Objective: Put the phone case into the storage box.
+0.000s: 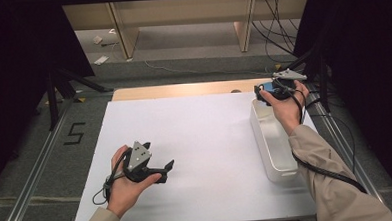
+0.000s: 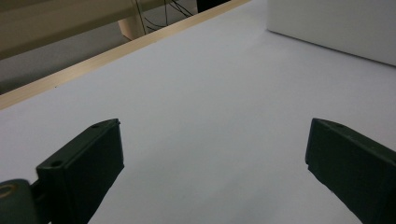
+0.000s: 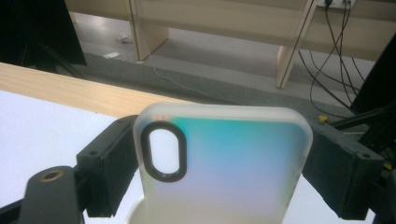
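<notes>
- The right gripper [image 1: 264, 90] hovers at the far end of a white bin [image 1: 272, 152] on the table's right side, its jaws clamped on the two edges of a translucent phone case [image 3: 224, 163].
- The phone case stands upright between the jaws, its oval camera cutout at upper left in the right gripper view.
- The left gripper [image 1: 167, 171] rests low over the white table sheet [image 1: 195, 140], jaws spread wide with nothing between them.
</notes>
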`<action>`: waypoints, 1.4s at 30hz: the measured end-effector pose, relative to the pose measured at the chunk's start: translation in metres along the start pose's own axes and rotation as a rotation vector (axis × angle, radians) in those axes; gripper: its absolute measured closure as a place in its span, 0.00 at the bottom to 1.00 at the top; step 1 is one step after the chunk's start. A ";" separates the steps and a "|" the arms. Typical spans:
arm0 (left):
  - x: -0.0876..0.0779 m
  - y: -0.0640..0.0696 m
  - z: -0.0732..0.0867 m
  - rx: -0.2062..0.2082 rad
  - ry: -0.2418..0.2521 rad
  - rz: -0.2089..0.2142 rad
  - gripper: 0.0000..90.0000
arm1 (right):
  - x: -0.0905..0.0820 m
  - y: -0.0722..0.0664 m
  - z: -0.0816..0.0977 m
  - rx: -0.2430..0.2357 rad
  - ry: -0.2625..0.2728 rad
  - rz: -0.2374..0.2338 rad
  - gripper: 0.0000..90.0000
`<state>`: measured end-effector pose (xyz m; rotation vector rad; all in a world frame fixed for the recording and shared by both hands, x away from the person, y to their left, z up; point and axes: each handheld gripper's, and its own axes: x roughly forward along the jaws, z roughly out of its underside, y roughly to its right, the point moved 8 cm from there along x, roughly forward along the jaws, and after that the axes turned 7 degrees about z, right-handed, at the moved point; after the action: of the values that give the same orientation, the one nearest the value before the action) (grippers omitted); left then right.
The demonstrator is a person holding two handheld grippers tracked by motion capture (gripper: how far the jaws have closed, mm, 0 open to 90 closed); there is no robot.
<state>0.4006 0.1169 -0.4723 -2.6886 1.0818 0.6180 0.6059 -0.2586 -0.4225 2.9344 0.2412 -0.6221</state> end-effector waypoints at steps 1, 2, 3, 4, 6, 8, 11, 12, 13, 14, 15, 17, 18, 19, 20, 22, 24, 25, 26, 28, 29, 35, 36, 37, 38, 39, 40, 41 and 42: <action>0.000 0.000 0.000 -0.001 0.001 0.000 0.04 | 0.000 0.000 0.000 -0.003 -0.001 0.000 0.20; 0.000 0.000 0.000 -0.001 0.002 0.000 0.04 | 0.001 0.000 0.001 -0.003 -0.002 0.001 0.20; 0.000 0.000 0.000 -0.001 0.001 0.000 0.04 | 0.001 -0.001 0.001 -0.002 -0.003 0.000 0.20; 0.000 0.000 0.000 0.000 0.000 0.000 0.04 | 0.001 -0.001 0.001 -0.003 -0.003 0.000 0.20; 0.000 0.000 0.000 0.000 0.001 0.000 0.04 | 0.002 -0.001 0.002 -0.006 -0.002 -0.001 0.20; 0.000 0.000 0.000 0.000 0.000 0.000 0.04 | 0.003 -0.001 0.002 -0.006 -0.003 -0.001 0.20; 0.000 0.000 0.000 0.000 0.001 0.000 0.04 | 0.003 -0.001 0.003 -0.008 -0.008 -0.003 0.20; 0.000 0.000 0.000 0.000 0.001 0.000 0.04 | 0.004 -0.001 0.004 -0.008 -0.010 -0.003 0.20; 0.000 0.000 0.000 -0.001 0.001 0.000 0.04 | 0.004 -0.001 0.004 -0.009 -0.011 -0.001 0.20; 0.000 0.000 0.000 0.000 0.000 0.000 0.04 | 0.005 -0.002 0.005 -0.011 -0.014 -0.003 0.20; 0.000 0.000 0.000 0.000 0.000 0.000 0.04 | 0.005 -0.002 0.005 -0.013 -0.015 -0.002 0.20; 0.000 0.000 0.000 0.000 0.000 0.001 0.04 | 0.006 -0.003 0.007 -0.013 -0.017 -0.003 0.20; 0.000 0.000 0.000 -0.001 0.001 0.001 0.04 | 0.007 -0.003 0.007 -0.014 -0.021 -0.005 0.20; 0.000 0.000 0.000 -0.001 0.001 0.001 0.04 | 0.007 -0.003 0.007 -0.014 -0.022 -0.004 0.20; 0.000 0.000 0.000 0.000 0.000 0.001 0.04 | 0.007 -0.003 0.008 -0.014 -0.022 -0.002 0.20; 0.000 0.000 0.000 0.000 -0.001 0.002 0.04 | 0.008 -0.003 0.008 -0.016 -0.026 -0.006 0.20; 0.000 0.000 0.000 0.000 -0.001 0.002 0.04 | 0.009 -0.003 0.009 -0.017 -0.028 -0.009 0.20; 0.000 0.000 0.000 0.000 0.000 0.002 0.04 | 0.009 -0.003 0.010 -0.014 -0.030 -0.008 0.20; 0.000 0.000 0.000 0.000 0.000 0.002 0.04 | 0.010 -0.004 0.010 -0.014 -0.032 -0.010 0.20; 0.000 0.000 0.000 0.000 -0.001 0.002 0.04 | 0.010 -0.003 0.010 -0.014 -0.033 -0.009 0.20; 0.000 0.000 0.000 0.000 0.000 0.002 0.04 | 0.010 -0.003 0.011 -0.014 -0.033 -0.009 0.20; 0.000 0.000 0.000 0.000 0.000 0.003 0.04 | 0.012 -0.004 0.013 -0.016 -0.046 -0.014 0.20; 0.000 0.000 0.000 0.000 0.000 0.002 0.04 | 0.012 -0.004 0.014 -0.016 -0.049 -0.015 0.20; 0.000 0.000 0.000 0.000 0.000 0.003 0.04 | 0.012 -0.004 0.014 -0.015 -0.047 -0.014 0.20; 0.000 0.000 0.000 0.000 -0.001 0.003 0.04 | 0.012 -0.004 0.015 -0.016 -0.051 -0.016 0.20; 0.001 0.000 0.000 0.001 -0.002 0.003 0.04 | 0.013 -0.004 0.015 -0.015 -0.050 -0.015 0.20; 0.001 0.001 0.000 -0.002 -0.001 0.004 0.04 | 0.013 -0.004 0.015 -0.015 -0.050 -0.015 0.20; 0.001 0.000 0.000 0.001 -0.001 0.004 0.04 | 0.013 -0.004 0.015 -0.014 -0.050 -0.015 0.20; 0.001 0.000 0.000 0.001 -0.002 0.004 0.04 | 0.014 -0.004 0.016 -0.013 -0.050 -0.018 0.20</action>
<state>0.4008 0.1162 -0.4728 -2.6850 1.0867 0.6197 0.6112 -0.2554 -0.4426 2.9032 0.2653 -0.6935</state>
